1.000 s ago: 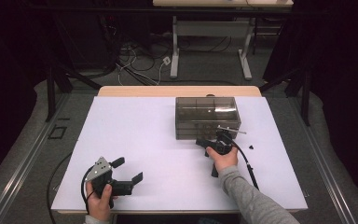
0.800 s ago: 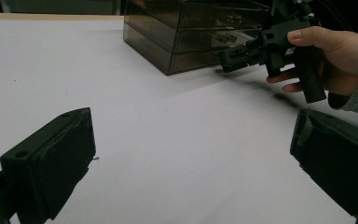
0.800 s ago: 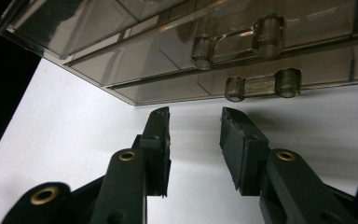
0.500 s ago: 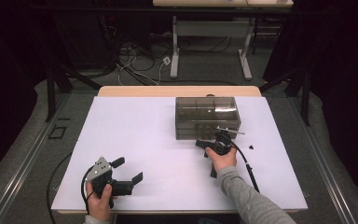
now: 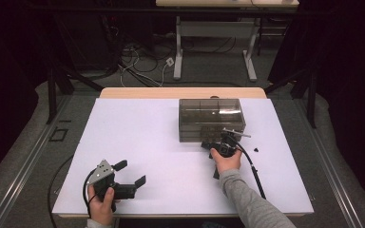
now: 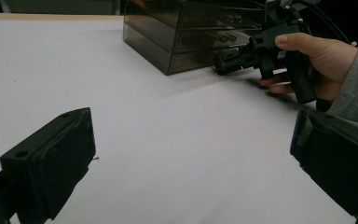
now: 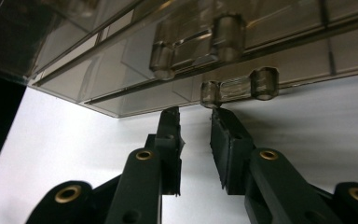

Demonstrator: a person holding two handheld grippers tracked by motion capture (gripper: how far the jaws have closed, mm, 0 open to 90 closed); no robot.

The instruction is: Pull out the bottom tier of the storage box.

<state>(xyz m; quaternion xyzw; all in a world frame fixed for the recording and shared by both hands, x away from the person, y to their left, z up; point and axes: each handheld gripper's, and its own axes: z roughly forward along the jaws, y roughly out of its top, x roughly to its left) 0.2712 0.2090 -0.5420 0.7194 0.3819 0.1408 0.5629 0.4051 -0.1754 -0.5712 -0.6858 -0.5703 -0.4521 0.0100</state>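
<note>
White table; smoked drawer box fronting right tool.

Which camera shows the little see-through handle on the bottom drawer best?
The right gripper view: the bottom drawer handle sits big and sharp just above the right tool. In the left gripper view it's partly hidden; in the high view it's too small to make out.

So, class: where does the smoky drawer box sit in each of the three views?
High view: drawer box right of centre on the table, the right gripper at its front.
Left gripper view: top centre, running right.
Right gripper view: across the top, its lower handle just above the jaw tips.
Shared landmark: the right gripper.
</note>
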